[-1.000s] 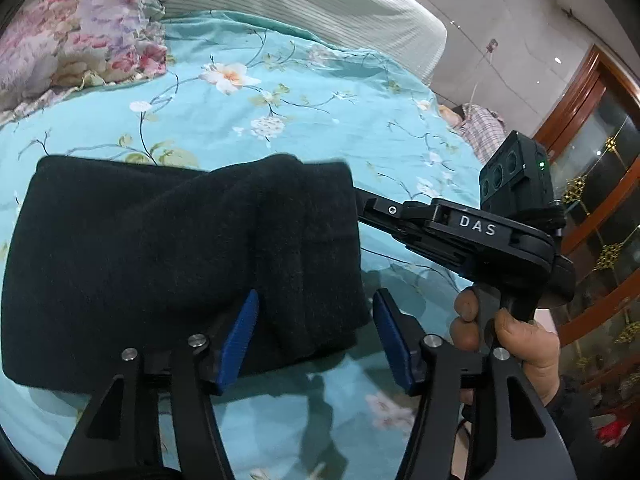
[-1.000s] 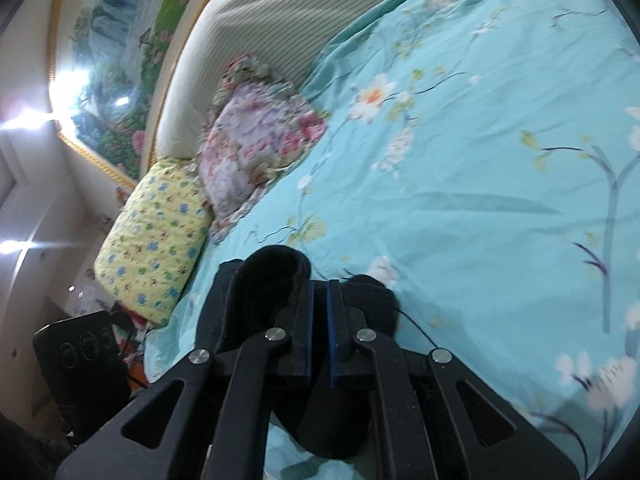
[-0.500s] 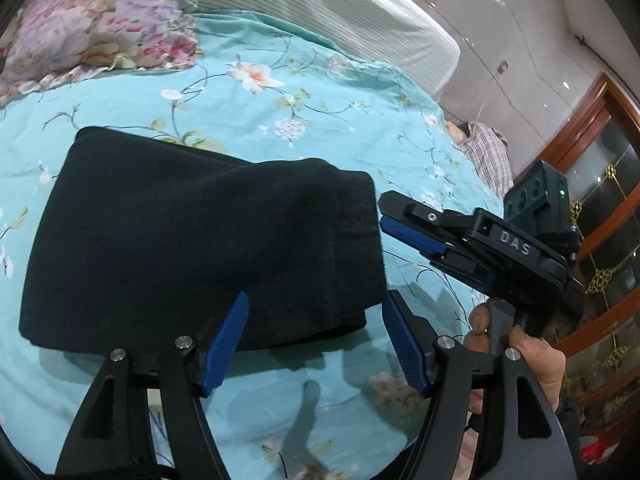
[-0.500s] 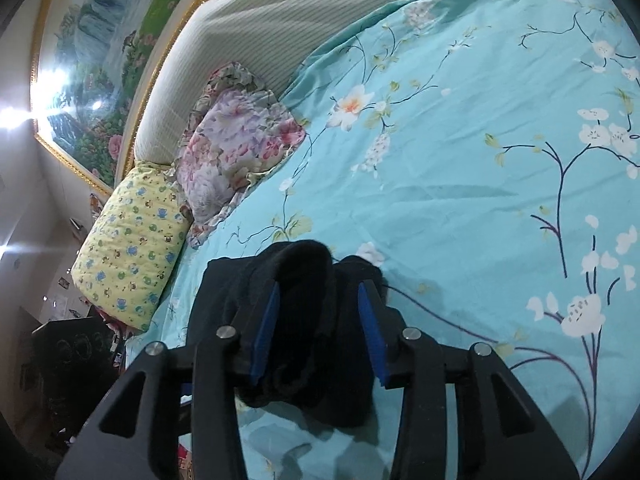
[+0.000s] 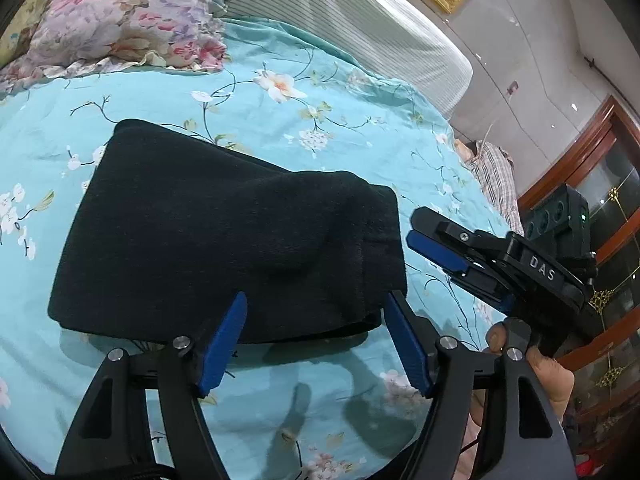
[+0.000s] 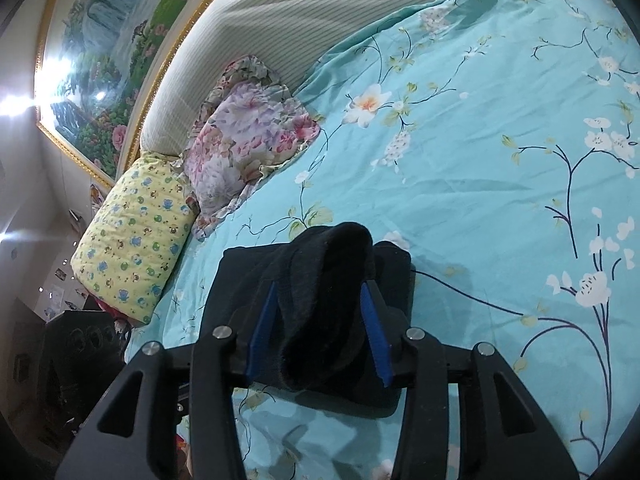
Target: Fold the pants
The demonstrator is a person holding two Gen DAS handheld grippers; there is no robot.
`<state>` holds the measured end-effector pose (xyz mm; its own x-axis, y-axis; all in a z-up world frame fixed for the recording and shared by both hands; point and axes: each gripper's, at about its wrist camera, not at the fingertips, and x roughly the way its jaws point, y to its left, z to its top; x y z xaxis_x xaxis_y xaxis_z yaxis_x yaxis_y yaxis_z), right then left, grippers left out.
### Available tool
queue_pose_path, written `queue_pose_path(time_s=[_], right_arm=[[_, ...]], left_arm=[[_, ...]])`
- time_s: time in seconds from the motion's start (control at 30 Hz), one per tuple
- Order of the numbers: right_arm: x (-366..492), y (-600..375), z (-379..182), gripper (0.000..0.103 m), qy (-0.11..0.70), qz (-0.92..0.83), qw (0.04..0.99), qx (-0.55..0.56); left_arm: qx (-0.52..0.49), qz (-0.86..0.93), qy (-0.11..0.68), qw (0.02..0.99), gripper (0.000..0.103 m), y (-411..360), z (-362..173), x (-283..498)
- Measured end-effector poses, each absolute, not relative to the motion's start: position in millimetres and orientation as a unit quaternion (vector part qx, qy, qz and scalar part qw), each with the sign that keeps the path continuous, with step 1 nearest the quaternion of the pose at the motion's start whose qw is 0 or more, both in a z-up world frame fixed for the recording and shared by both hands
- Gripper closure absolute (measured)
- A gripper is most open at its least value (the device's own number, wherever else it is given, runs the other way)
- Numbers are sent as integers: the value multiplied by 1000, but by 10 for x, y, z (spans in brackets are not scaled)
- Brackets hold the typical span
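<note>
The black pants [image 5: 224, 236] lie folded into a thick rectangle on the turquoise floral bedsheet [image 5: 328, 92]. My left gripper [image 5: 316, 322] is open just above their near edge, holding nothing. My right gripper [image 5: 416, 236] shows in the left wrist view just right of the pants' cuffed end, apart from the cloth. In the right wrist view the right gripper [image 6: 320, 304] is open, its blue pads on either side of the raised fold of the pants [image 6: 332, 280], not pinching it.
A pink floral pillow [image 5: 116, 24] and a yellow pillow [image 6: 136, 228] lie by the striped headboard [image 6: 280, 20]. A plaid cloth [image 5: 492, 172] lies at the bed's far right edge. A wooden cabinet [image 5: 600, 184] stands beyond.
My right gripper opened, let go of the pants' end and pulled back. The fold dropped flat onto the stack. My left gripper stayed open and drew back and up.
</note>
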<state>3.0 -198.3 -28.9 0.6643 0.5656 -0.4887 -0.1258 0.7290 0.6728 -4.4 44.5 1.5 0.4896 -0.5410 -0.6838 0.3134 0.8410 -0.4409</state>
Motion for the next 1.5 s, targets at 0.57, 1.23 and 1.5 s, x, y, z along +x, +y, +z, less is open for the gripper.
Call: queue_pose_path(time_s=[0.57, 1.23, 1.5], right_arm=[[-98, -1878, -341, 39, 367, 178, 856, 318], [10, -1803, -632, 35, 404, 163, 836, 334], [43, -1847, -738, 34, 411, 162, 828, 345]], left_arm=[[-177, -185, 426, 868, 24, 1145, 14, 9], [-195, -130, 445, 864, 21, 1509, -136, 318], [-188, -130, 458, 859, 21, 1439, -233, 453]])
